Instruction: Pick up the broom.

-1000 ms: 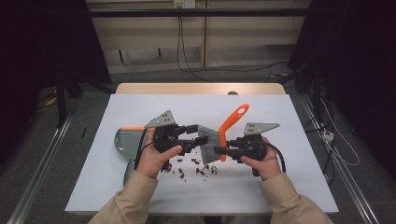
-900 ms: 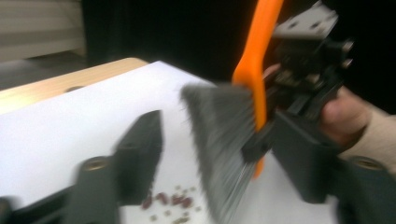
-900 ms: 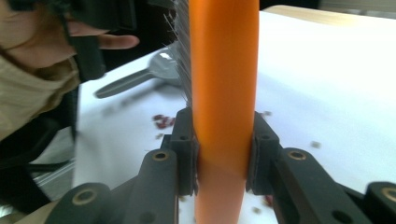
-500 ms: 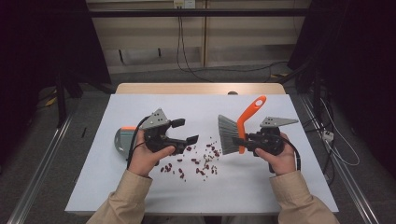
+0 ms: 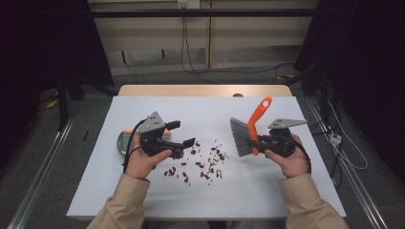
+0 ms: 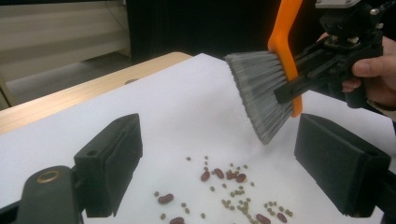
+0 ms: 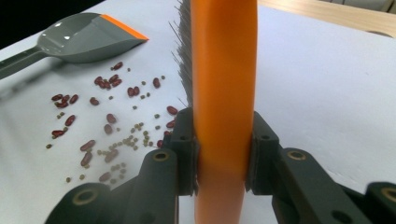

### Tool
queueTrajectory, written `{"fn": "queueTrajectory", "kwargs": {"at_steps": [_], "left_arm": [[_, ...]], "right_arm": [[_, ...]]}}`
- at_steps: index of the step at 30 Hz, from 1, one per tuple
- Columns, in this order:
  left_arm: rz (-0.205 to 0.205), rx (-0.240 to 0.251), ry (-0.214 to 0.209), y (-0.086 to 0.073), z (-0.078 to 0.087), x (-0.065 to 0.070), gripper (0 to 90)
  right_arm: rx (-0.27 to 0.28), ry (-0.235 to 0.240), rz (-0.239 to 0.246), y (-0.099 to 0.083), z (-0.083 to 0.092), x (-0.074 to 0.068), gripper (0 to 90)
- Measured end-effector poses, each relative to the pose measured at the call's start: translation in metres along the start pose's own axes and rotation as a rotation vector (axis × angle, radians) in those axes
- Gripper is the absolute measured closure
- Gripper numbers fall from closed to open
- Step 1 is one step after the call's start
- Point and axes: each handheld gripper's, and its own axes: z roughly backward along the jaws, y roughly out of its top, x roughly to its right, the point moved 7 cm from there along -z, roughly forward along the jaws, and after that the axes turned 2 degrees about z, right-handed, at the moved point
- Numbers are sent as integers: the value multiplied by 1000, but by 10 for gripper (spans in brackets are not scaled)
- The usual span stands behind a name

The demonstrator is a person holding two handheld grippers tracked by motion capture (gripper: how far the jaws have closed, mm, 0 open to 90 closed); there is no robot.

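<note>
A hand brush (image 5: 258,119) with an orange handle and grey bristles is held upright at the table's right, its bristles pointing left above the surface. My right gripper (image 5: 255,142) is shut on its handle (image 7: 224,70), which is pinched between both pads. Red beans and small green ones (image 5: 200,162) lie scattered on the white table between my hands. My left gripper (image 5: 182,134) hovers left of the beans. Its jaws have just been opening and nothing is between them. In the left gripper view the beans (image 6: 229,182) lie beyond the jaws and the brush (image 6: 261,93) hangs behind them.
A grey dustpan (image 5: 123,139) with an orange lip lies on the table behind my left hand, and its mouth (image 7: 79,39) faces the beans. The white table top (image 5: 305,191) ends in a wooden strip at the far side. Cables hang behind it.
My hands have moved apart. The right gripper carried the brush to the right, the left hand drew back to the left with its jaws wider, and the beans between them came into view.
</note>
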Motion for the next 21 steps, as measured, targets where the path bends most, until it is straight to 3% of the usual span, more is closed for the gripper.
{"fn": "queueTrajectory", "kwargs": {"at_steps": [3, 7, 10, 14, 18, 21], "left_arm": [[-1, 0, 9, 0, 2, -2, 152], [5, 9, 5, 0, 3, -2, 151], [3, 9, 13, 0, 4, -3, 150], [6, 9, 16, 0, 5, -4, 149], [6, 8, 18, 0, 5, -4, 147], [5, 9, 21, 0, 6, -5, 147]], "right_arm": [[-38, -42, 12, -1, 3, 4, 705], [-78, -55, 0, -1, 5, 7, 705], [-125, -88, 20, 0, 8, 9, 706], [-123, -72, 0, 1, 7, 10, 706], [-148, -88, 14, -7, -7, 11, 705], [-120, -88, -13, -9, -17, 13, 710]]}}
